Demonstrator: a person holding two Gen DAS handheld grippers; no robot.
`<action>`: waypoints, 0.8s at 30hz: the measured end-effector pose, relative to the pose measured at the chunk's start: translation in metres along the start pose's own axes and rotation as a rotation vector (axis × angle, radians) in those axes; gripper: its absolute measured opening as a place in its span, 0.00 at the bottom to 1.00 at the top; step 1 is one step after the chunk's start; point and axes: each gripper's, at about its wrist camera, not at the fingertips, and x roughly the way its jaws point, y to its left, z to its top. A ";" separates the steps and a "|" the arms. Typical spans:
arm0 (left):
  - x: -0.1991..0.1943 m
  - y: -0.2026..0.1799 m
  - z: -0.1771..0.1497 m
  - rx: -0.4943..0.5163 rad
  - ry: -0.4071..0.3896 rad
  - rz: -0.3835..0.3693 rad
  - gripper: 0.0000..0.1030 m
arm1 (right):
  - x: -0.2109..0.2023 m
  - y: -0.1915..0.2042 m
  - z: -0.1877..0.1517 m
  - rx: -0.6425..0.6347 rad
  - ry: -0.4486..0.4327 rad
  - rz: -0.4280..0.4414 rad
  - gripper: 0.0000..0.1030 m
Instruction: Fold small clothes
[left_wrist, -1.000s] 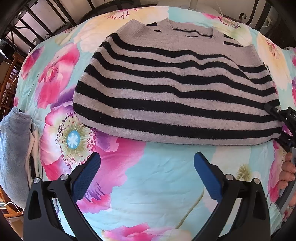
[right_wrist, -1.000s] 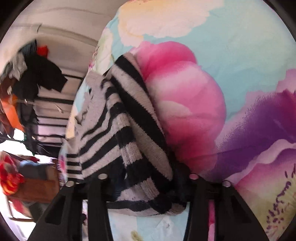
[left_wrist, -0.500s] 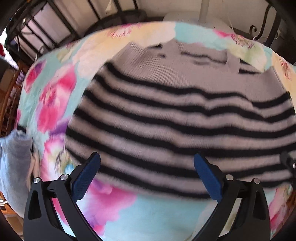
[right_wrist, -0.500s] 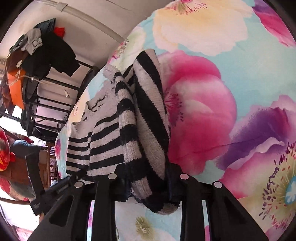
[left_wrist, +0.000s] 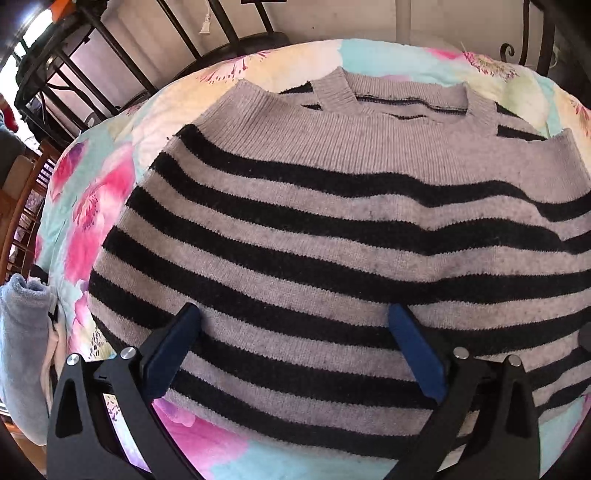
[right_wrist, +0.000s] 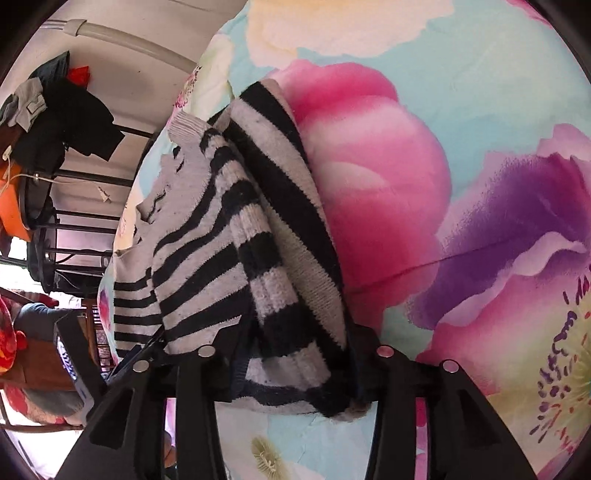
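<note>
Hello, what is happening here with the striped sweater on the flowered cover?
A person is folding a grey and black striped sweater that lies on a flowered bedcover, using a handheld gripper in each hand. The right gripper has a bunched edge of the sweater between its fingers and lifted off the cover; its jaws have just been opening a little. The left gripper is wide open over the lower part of the sweater and holds nothing. The sweater body is mostly flat, so the fold is not yet made.

striped sweater (left_wrist: 332, 229) cut off at right edge, right gripper (right_wrist: 291, 373) fingertips buried in its folds
</note>
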 end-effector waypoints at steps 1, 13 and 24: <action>0.000 0.001 -0.001 0.004 -0.004 0.000 0.96 | 0.000 0.003 -0.001 -0.014 -0.003 -0.010 0.45; -0.009 -0.012 -0.013 0.027 -0.046 0.024 0.96 | -0.020 0.031 -0.005 -0.094 -0.080 -0.031 0.28; -0.014 -0.021 -0.021 0.048 -0.088 0.044 0.96 | -0.037 0.055 -0.009 -0.103 -0.115 -0.007 0.27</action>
